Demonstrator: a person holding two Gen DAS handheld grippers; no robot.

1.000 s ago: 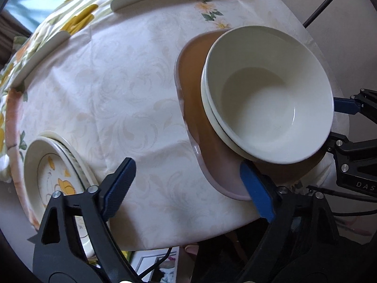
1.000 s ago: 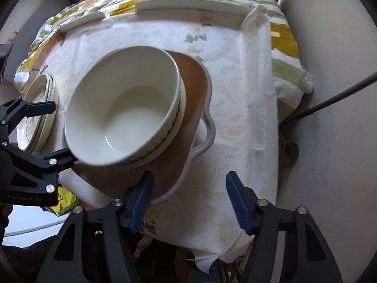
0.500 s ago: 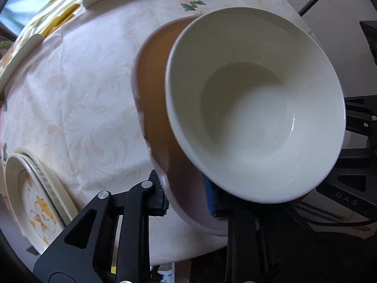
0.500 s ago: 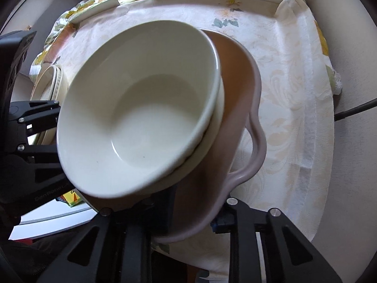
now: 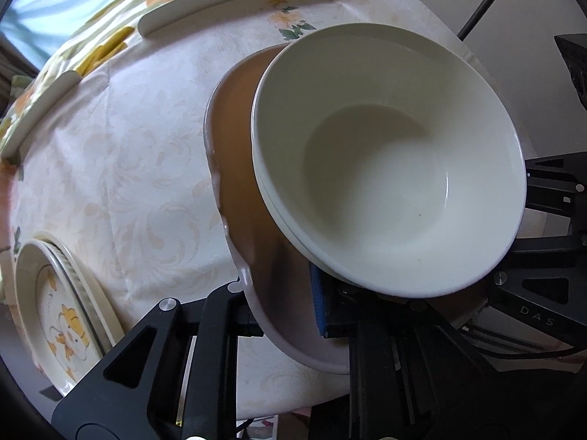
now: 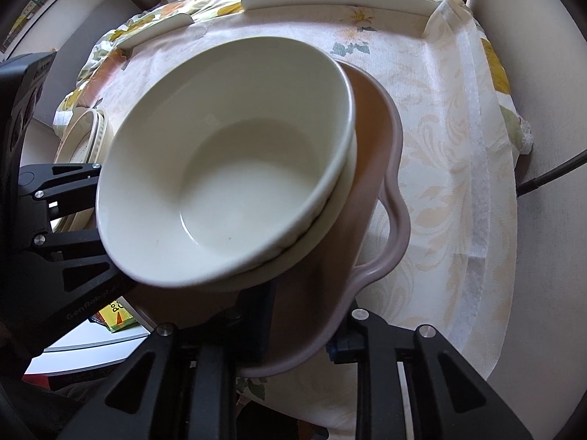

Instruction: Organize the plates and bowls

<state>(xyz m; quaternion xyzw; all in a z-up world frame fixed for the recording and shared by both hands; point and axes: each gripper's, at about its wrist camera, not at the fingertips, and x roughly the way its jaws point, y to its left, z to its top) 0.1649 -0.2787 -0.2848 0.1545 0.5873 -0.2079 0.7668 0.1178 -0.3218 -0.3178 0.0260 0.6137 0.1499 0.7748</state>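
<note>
I have both grippers clamped on the pink tray's near rim: left gripper (image 5: 282, 311) at 7 o'clock, right gripper (image 6: 301, 333) at 5 o'clock. Both jaws have just closed. Two nested white bowls (image 5: 385, 154) ride the pink tray (image 5: 238, 154) above the counter (image 5: 128, 146); transfer can begin.

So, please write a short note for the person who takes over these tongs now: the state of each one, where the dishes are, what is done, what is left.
Left tongs: shut on the near rim of the pink tray.
Right tongs: shut on the same tray's rim, near its looped handle.
Two white bowls sit nested on the tray.
Flowered plates are stacked at the table's near left edge.
Done: bowls stacked, tray gripped by both.
Left: carry the tray to its place, probably.
</note>
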